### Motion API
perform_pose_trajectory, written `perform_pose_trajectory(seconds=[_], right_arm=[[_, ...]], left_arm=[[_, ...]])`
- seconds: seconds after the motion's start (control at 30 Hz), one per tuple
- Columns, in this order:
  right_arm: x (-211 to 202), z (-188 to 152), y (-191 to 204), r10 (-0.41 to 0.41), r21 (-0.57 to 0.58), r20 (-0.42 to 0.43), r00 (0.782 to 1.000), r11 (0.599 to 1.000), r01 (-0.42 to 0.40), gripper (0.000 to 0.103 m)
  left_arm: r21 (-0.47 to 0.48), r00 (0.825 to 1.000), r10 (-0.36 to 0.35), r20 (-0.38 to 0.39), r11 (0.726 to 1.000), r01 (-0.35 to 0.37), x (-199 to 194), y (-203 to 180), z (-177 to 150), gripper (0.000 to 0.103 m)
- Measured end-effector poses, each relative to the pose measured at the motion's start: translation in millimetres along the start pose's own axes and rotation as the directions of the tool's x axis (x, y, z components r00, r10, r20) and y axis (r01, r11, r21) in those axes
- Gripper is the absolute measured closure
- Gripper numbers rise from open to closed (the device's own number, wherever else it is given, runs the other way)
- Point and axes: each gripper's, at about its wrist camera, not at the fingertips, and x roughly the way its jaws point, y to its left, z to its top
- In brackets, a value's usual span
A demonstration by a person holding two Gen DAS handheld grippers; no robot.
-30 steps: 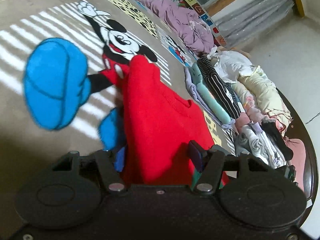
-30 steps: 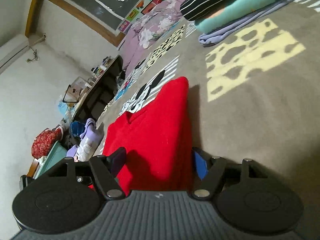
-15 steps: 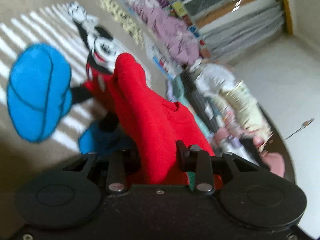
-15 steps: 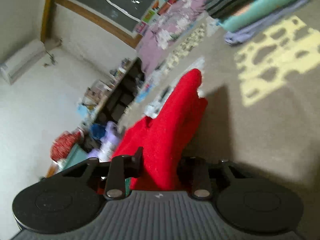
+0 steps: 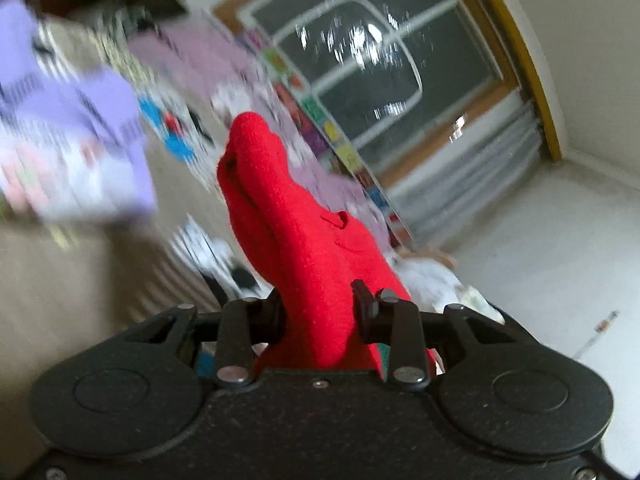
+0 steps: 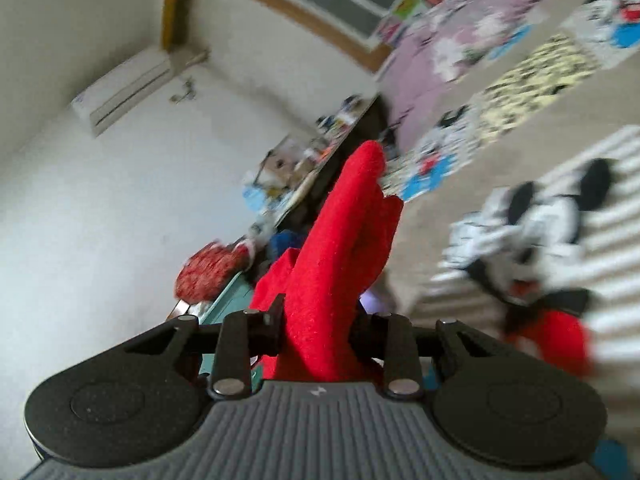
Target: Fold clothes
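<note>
A folded red knit garment rises from between my left gripper's fingers, which are shut on its thick edge. The same red garment stands up out of my right gripper, also shut on the cloth. Both grippers point nearly level, with the garment lifted off the cartoon-mouse bedspread. The fabric bunches into a hump ahead of each pair of fingers. Both views are motion-blurred.
A lilac folded garment lies on the bed at the left. A purple floral quilt runs along the window wall. A cluttered desk and a red patterned bundle stand past the bed edge. An air conditioner hangs on the wall.
Both grippers went from open around the red garment to shut on it, then lifted it off the bed and swung upward toward the window and wall.
</note>
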Motion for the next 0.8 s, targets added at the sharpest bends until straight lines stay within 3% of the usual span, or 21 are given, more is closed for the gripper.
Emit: perform_pose_trajectory(seconds=[0.17,0.3,0.57,0.73,0.8], right_arm=[[86,9,13,0.098,-0.044,-0.068,0.993,0.994,-0.101,0.072],[141,13,14,0.164,-0.046,-0.100,0.981,0.984,-0.169,0.072],[215,17,5,0.254,-0.017,-0.137,0.958,0.966,-0.258,0.072],[254,9,-9,0.283,0.015,-0.178,0.942,0.958,-0.285,0.072],[267,1,-17,0.240,0.006,-0.207,0.948,0.970,-0.245,0.071]], left_arm=[[0.004,0.989,0.069,0.128,0.998,-0.070,-16,29,35,0.072],[0.027,0.968,0.125,0.218,0.991,-0.134,-17,46,55,0.072],[0.040,0.927,0.190,0.322,0.976,-0.214,-12,76,90,0.072],[-0.044,0.903,0.305,0.303,0.951,-0.306,-17,104,90,0.072],[-0.060,0.873,0.448,0.194,0.893,-0.446,-2,118,89,0.069]])
